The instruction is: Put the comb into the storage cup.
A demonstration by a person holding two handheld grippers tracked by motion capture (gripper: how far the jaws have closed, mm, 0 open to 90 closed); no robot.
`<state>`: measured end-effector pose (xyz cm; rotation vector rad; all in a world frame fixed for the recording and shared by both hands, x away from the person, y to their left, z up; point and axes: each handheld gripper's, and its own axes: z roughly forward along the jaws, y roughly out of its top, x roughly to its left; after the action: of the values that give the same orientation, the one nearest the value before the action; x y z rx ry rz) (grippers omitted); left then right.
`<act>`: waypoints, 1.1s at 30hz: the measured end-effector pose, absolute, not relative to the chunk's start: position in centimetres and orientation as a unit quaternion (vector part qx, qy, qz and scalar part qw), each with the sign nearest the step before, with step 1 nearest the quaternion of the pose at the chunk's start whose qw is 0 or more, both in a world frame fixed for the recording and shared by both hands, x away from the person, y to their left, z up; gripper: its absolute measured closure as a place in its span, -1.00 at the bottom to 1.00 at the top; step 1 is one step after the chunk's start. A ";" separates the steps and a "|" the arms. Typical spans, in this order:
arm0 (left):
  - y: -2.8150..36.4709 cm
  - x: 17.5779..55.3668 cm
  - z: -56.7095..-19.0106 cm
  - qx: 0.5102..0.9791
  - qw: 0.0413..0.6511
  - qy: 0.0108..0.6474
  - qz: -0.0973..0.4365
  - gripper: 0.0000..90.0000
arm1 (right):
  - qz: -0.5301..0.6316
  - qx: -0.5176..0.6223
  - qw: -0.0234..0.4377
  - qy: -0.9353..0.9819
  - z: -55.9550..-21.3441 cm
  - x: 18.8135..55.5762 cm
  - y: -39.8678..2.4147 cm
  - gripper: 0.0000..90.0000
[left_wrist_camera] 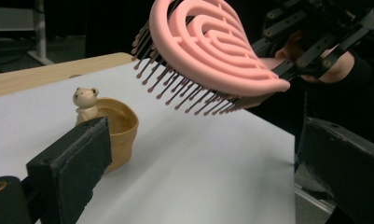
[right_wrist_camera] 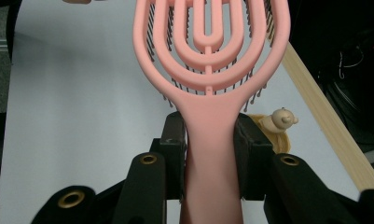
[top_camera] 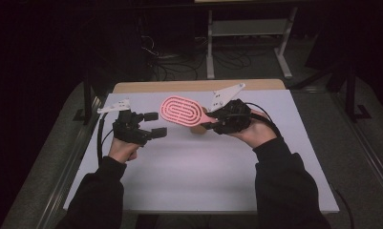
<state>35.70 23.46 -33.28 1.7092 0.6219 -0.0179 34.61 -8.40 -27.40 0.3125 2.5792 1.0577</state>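
Observation:
A pink vented hairbrush [top_camera: 181,111] hangs above the white table, head toward the left, bristles down. My right gripper [top_camera: 210,121] is shut on its handle; in the right gripper view the black pads [right_wrist_camera: 174,154] press both sides of the pink hairbrush handle [right_wrist_camera: 212,158]. My left gripper [top_camera: 154,125] is held to the left of the brush head, jaws wide apart and empty. From the left gripper view the brush head [left_wrist_camera: 208,51] is up and ahead, beyond the two pads [left_wrist_camera: 77,163]. A small tan cup with a bear figure [left_wrist_camera: 114,128] stands on the table under the brush.
The white table top [top_camera: 198,176] has a wooden strip [top_camera: 198,86] along its far edge. The tan cup [right_wrist_camera: 273,133] sits just below the right gripper. Behind the table are a metal stand [top_camera: 246,33] and loose cables on the dark floor.

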 end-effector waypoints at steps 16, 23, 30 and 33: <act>21.5 36.3 -32.9 0.719 0.642 0.258 -0.064 -0.92 | 0.378 0.100 0.164 0.905 -27.4 34.8 -7.0 0.50; 21.1 36.5 -33.0 0.707 0.650 0.273 -0.063 -0.87 | 0.377 0.108 0.161 0.906 -28.0 35.0 -6.7 0.50; 21.1 36.6 -32.8 0.694 0.658 0.289 -0.046 -0.67 | 0.379 0.113 0.160 0.904 -28.4 35.2 -6.9 0.50; 20.9 36.5 -32.8 0.697 0.656 0.289 -0.039 -0.67 | 0.380 0.115 0.157 0.904 -28.4 35.1 -6.9 0.50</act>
<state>36.51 20.87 -32.77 1.5790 0.6543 -0.0889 35.12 -6.88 -28.43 0.3298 2.5876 1.0859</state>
